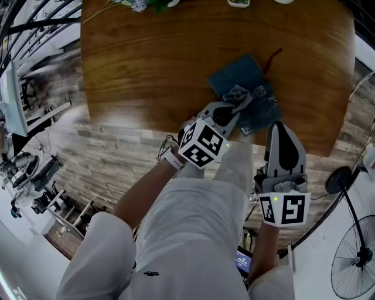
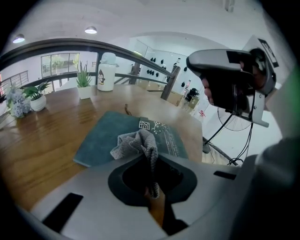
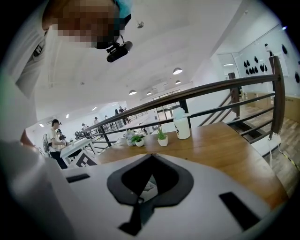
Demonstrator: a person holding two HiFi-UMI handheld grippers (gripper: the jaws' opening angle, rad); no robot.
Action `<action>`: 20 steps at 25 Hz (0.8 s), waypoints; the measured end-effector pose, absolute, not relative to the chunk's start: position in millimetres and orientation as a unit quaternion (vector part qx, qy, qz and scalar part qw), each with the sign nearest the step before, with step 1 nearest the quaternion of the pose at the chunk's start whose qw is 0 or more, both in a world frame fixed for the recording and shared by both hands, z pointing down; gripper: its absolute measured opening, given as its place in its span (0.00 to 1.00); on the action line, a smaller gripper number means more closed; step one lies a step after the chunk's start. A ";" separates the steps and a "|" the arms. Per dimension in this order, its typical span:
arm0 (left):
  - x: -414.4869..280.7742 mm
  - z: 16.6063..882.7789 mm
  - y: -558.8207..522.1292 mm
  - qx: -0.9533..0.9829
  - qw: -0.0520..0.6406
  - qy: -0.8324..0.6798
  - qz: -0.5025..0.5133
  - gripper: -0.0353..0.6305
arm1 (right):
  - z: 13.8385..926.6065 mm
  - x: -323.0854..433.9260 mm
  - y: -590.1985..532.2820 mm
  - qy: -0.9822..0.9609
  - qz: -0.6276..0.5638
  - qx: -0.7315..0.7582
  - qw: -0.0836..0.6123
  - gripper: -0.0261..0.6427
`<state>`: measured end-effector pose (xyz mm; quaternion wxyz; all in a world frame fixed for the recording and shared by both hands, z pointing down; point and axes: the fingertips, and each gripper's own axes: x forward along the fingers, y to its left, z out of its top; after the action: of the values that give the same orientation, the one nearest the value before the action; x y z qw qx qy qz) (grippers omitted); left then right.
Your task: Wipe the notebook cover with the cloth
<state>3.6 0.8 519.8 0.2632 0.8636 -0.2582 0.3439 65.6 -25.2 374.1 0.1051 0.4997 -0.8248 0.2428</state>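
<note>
My left gripper point(image 1: 235, 99) is clamped on the cloth point(image 2: 136, 143), at or just above the notebook point(image 2: 101, 138), hard to tell. My right gripper point(image 1: 281, 130) is closed and empty. Wiping likely mostly left.

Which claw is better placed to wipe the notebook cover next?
Left. The left claw is shut on the cloth over the notebook; the right claw is shut and empty, beside it.

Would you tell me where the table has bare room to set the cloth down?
The table is bare across its left and middle, from the plants at the far edge to the near edge, left of the notebook. The near right part is crowded: notebook, left gripper holding the cloth, right gripper beside it.
</note>
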 end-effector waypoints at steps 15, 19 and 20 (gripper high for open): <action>33.0 518.7 29.3 0.872 0.261 -0.221 0.350 0.10 | 371.4 93.3 -0.8 -0.795 0.249 0.546 0.092 0.05; 41.1 518.6 38.1 0.874 0.262 -0.213 0.349 0.10 | 371.9 95.9 3.2 -0.792 0.249 0.549 0.091 0.05; 43.4 518.5 41.0 0.874 0.263 -0.210 0.349 0.10 | 371.9 96.2 4.4 -0.792 0.250 0.550 0.090 0.05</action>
<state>43.4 41.0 518.5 0.2634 0.8745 -0.2095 0.3493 96.2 4.4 371.9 0.0905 0.5495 -0.7921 0.2497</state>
